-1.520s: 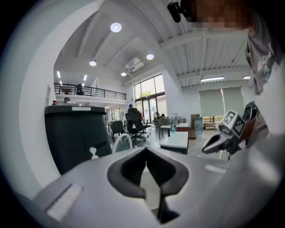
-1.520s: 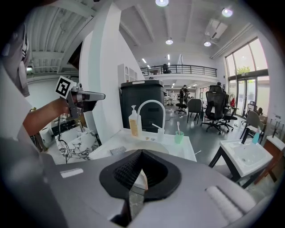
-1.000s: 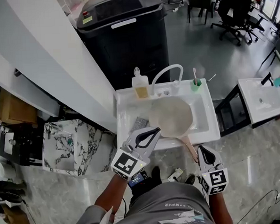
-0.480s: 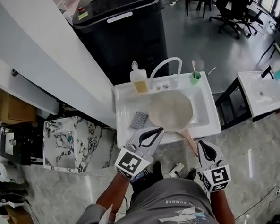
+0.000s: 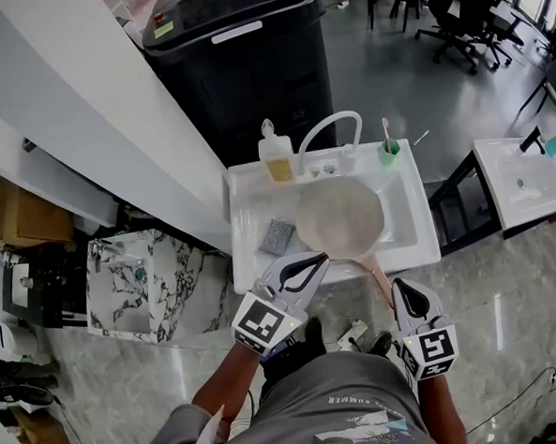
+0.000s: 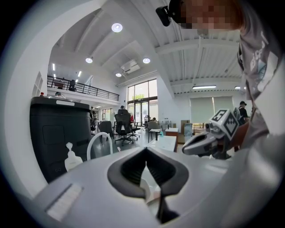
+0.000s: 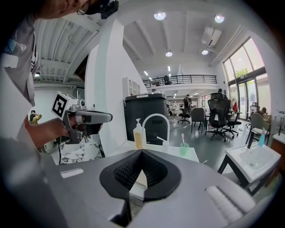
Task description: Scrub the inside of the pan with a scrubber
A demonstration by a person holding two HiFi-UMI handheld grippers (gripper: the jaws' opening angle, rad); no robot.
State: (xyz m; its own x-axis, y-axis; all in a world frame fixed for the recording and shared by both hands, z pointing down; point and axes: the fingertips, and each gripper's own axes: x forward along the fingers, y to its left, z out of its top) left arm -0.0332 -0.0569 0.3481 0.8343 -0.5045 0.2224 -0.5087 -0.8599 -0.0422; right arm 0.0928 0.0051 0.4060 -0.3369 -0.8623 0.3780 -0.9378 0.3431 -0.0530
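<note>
Pan (image 5: pixel 339 219) sits in the white sink (image 5: pixel 424 219), handle pointing to 6 o'clock, with the grey scrubber (image 5: pixel 278 236) flat just beside it at pan's 9 o'clock. Left gripper (image 5: pixel 320 258) has jaws pressed together, empty, over the sink's front edge at pan's 7 o'clock. Right gripper (image 5: pixel 401 293) also has jaws together, empty, near the handle end at 5 o'clock.
</note>
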